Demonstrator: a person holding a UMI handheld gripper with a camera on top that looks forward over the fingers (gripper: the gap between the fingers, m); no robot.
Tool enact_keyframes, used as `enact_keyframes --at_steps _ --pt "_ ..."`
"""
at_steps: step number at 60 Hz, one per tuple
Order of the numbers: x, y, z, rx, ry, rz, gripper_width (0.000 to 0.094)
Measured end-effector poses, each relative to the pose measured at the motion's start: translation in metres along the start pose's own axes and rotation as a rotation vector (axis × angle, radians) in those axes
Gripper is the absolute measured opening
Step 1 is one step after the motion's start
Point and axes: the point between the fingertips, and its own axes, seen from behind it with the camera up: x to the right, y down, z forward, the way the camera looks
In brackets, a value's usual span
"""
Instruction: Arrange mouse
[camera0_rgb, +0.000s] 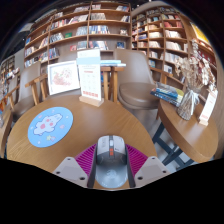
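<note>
Since the mouse (111, 160) sits between the two fingers of my gripper (111, 168) with the pink pads (87, 157) hugging its sides, I judge that I am in the carrying step, with the placing not yet done. The fingers look closed in on the mouse from both sides, and I can see no gap between the pads and its flanks, so I take it as clamped, though the contact itself is too small for me to swear to. The mouse is grey, with a rounded back, a darker strip where the wheel sits, and its nose pointing away from me over the round wooden table (95, 120). Whether it rests on the tabletop or hangs just above it I cannot tell. To the left of the fingers, well apart from them, lies a round light-blue mouse mat (50, 126) with a pale pattern on it. That is my guess for where the mouse belongs. Beyond it stand a framed picture (63, 76) and an upright card sign (91, 80). The next move, as I see it, calls for a swing left and forward to bring the mouse over the mat, then a gentle lowering before I let the fingers part.
</note>
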Motion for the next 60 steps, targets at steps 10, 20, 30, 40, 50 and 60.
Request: enact_keyframes --at_steps 10,20,30,40,50,60 --pt "-0.026 -0.039 -0.015 0.024 -0.040 0.030 0.0444" --pt "-0.108 -0.114 -0.026 0.110 -0.128 0.025 0.0443" --pt "-0.191 -0.127 0.005 0.096 -0.176 -0.001 0.0441" --pt "-0.223 -0.095 0.037 0.032 -0.160 -0.031 0.0440" --pt "-0.226 -0.062 0.059 -0.010 -0.131 -0.041 0.0442" --pt "-0.229 -0.061 0.060 0.013 -0.137 -0.066 0.0569"
